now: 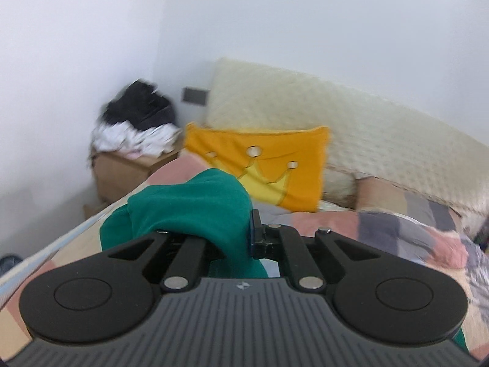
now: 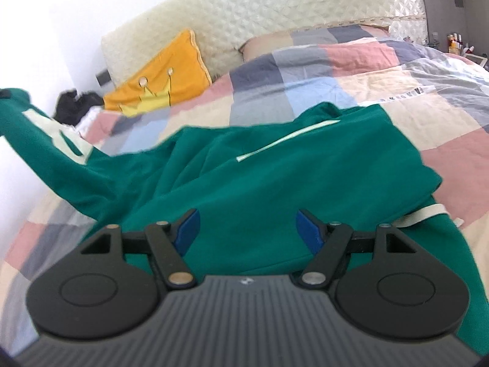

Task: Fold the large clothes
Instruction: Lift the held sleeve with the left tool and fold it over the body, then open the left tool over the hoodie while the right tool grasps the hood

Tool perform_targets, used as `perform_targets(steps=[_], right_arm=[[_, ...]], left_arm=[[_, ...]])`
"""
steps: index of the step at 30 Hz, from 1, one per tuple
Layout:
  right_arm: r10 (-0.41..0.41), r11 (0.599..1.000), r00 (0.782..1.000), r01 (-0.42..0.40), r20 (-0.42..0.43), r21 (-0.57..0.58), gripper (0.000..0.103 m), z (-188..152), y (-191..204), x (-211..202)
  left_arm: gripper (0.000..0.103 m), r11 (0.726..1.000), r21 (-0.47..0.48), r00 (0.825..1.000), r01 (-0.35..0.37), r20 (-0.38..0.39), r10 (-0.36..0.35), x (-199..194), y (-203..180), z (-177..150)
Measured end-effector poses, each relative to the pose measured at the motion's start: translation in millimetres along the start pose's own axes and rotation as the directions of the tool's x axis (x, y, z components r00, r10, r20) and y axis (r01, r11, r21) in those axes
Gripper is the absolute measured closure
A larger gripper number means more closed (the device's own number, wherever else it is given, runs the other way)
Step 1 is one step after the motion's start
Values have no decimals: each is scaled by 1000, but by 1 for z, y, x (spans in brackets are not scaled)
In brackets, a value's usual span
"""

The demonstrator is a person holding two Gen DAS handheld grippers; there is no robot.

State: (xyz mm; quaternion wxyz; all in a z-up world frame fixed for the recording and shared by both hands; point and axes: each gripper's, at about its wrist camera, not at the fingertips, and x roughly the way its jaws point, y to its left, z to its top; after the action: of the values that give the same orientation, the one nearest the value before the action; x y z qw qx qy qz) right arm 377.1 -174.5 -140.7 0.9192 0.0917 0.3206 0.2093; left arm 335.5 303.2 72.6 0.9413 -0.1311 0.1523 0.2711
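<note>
A large green garment with cream stripes lies rumpled on the checked bedspread. My left gripper is shut on a bunched fold of the green garment, which drapes over its fingers and hides the left pad. In the right wrist view that lifted part rises at the far left, showing a cream patch. My right gripper hovers just above the middle of the garment, its blue pads wide apart with nothing clamped between them.
An orange cushion with a yellow crown leans on the cream quilted headboard. A heap of dark and white clothes sits on a wooden bedside unit in the corner. Small bottles stand at the far right.
</note>
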Motion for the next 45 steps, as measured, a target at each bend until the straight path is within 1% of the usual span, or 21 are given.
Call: perform_targets(steps=[3,6,10,13,15,18,19,21,22,23,26,28,30,33,34,36,37,38,40,43,45], right_arm=[[30,999,999,-31,25,41,32,5,-15,-13],[24,998,997,-29,68,62,31,11,-31,-25],[38,989,995,-51,97,137,31,17,-56,-36],[6,981,995,-26,103,192,30,19,-74,-41],[-7,975,994,-17,108,223,30,20,-87,-45],[-47,966,992,15,116,257,30,23,-102,-49],[-61,962,991,26,119,271,30,25,-109,-50],[-81,956,988,39,134,291,30,28,-118,-51],[-96,954,986,51,139,297,30,29,-122,-50],[-106,951,985,60,138,303,30,29,-127,-49],[-117,936,986,68,122,344,30,27,-140,-41],[-116,924,988,69,105,376,30,25,-148,-36],[-118,917,988,72,95,393,30,23,-153,-32],[-129,913,987,80,97,401,30,22,-157,-29],[-129,911,987,78,100,404,30,22,-158,-28],[-136,912,986,86,100,400,30,22,-157,-25],[-138,915,985,88,100,395,30,22,-156,-25],[-140,917,985,91,100,387,30,22,-154,-23],[-142,922,985,95,99,375,30,21,-151,-22],[-139,932,984,92,110,352,30,19,-146,-25],[-138,942,983,91,125,323,30,19,-140,-28]], left_arm=[[95,997,62,999,38,2,-39,-12,-58,-10],[95,988,125,995,95,-10,-94,-24,-119,-30],[95,963,206,985,174,-41,-169,-33,-195,-68],[95,940,247,972,233,-77,-221,-33,-243,-101],[95,923,270,961,273,-114,-251,-30,-273,-129],[95,903,265,936,339,-190,-296,-22,-311,-173],[95,900,256,928,353,-215,-303,-19,-321,-188],[95,895,219,903,389,-284,-324,-11,-337,-217],[95,888,210,889,409,-312,-335,-8,-348,-233],[95,881,214,880,422,-331,-341,-8,-355,-249],[95,868,230,859,440,-390,-332,9,-372,-288],[95,869,224,848,442,-421,-323,20,-374,-309],[94,870,210,836,445,-445,-320,30,-372,-322],[93,877,172,817,449,-476,-325,38,-366,-327],[88,875,170,813,454,-482,-328,38,-365,-325],[71,864,196,809,464,-492,-323,33,-363,-316],[49,857,209,805,470,-499,-320,28,-361,-312],[42,852,219,805,476,-498,-322,20,-358,-306],[42,838,225,803,497,-486,-346,1,-349,-298],[41,846,199,801,495,-481,-356,-21,-326,-284],[41,854,174,805,490,-467,-366,-37,-304,-274]])
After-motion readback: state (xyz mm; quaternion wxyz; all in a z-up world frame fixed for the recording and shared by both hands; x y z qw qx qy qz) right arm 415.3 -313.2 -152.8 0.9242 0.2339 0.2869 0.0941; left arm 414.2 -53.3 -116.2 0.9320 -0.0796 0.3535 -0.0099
